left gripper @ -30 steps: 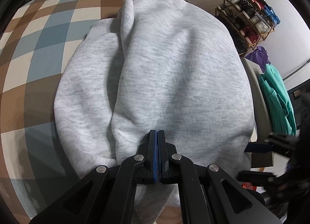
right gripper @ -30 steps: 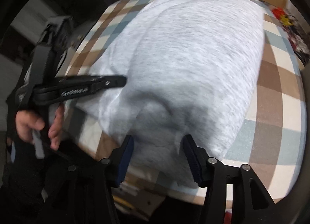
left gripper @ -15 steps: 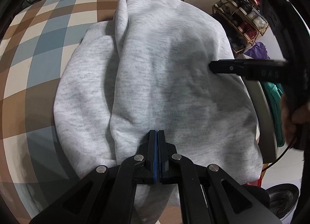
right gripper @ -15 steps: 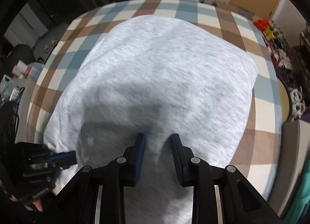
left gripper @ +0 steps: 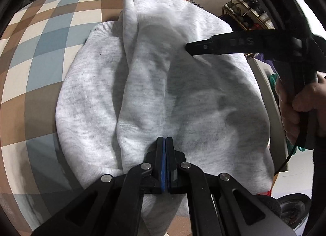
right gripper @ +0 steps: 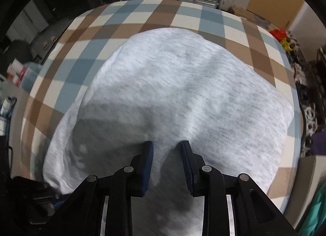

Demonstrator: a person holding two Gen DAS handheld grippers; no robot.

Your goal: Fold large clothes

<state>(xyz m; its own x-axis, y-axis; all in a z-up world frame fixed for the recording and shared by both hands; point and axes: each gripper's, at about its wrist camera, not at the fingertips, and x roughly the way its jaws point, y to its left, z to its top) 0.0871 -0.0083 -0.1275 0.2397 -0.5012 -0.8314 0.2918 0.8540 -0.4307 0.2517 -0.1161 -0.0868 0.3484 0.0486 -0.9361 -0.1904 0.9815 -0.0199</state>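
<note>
only the left wrist view shows the person's hand gripping the right gripper, its fingers partly open over the folded grey sweatshirt on the checked table, while the left gripper fingers are closed at its near edge, whether pinching it i cannot tell.

sweatshirt near hem – hidden behind fingers | left edge – motion-blurred | shelf items – too small

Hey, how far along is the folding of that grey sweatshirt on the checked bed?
Partly done: the grey sweatshirt lies on the checked bedspread with one side already folded over, leaving a long lengthwise crease. In hand: the left gripper is shut at the near edge, though whether it pinches cloth I cannot tell; the right gripper presses its open jaws onto the middle. Left: the crosswise fold and final tidying.
</note>
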